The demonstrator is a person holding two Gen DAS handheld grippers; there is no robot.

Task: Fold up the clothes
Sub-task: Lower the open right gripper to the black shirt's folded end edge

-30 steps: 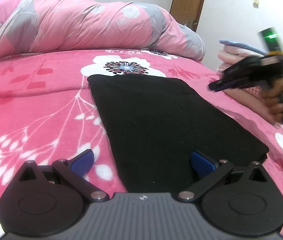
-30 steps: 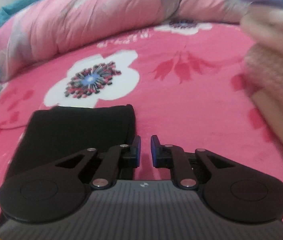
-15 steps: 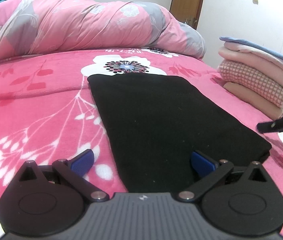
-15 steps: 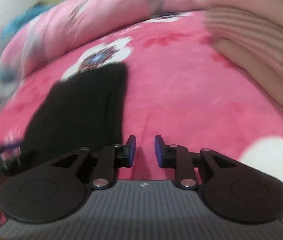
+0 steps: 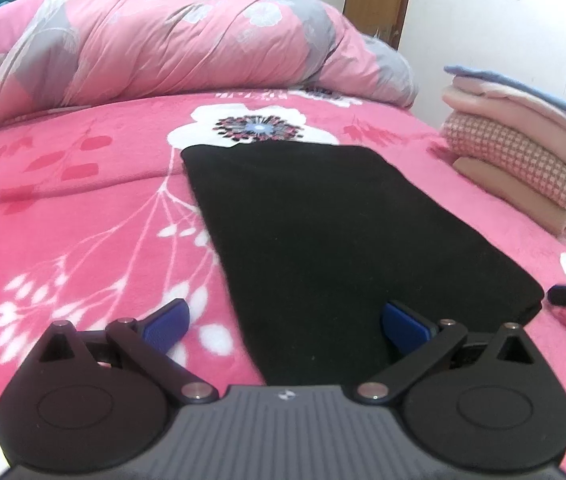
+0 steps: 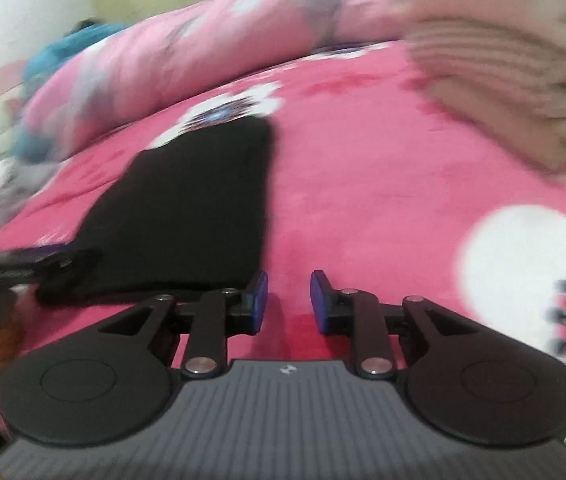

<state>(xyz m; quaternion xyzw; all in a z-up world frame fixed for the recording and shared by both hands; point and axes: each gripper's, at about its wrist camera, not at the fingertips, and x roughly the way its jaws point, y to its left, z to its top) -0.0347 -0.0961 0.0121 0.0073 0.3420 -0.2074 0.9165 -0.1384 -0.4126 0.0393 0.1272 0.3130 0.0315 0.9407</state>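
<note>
— Where is the flat black rectangular cloth (image 5: pixel 335 232)?

— It's lying on the pink floral bed (image 5: pixel 83 216). I'm holding the left gripper (image 5: pixel 283 324) released, the right gripper (image 6: pixel 289 300) slightly parted, both empty, wanting matched near corners.

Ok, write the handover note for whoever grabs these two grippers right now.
Left gripper: wide open, empty, hovering at the near end of the black garment.
Right gripper: partly open, empty, low over the pink blanket just off the garment's right near corner; its view is motion-blurred.
The black garment lies flat as a long folded strip.
A stack of folded clothes sits by the wall on the right.
Left to do: probably fold the strip shorter, then add it to the stack.
</note>
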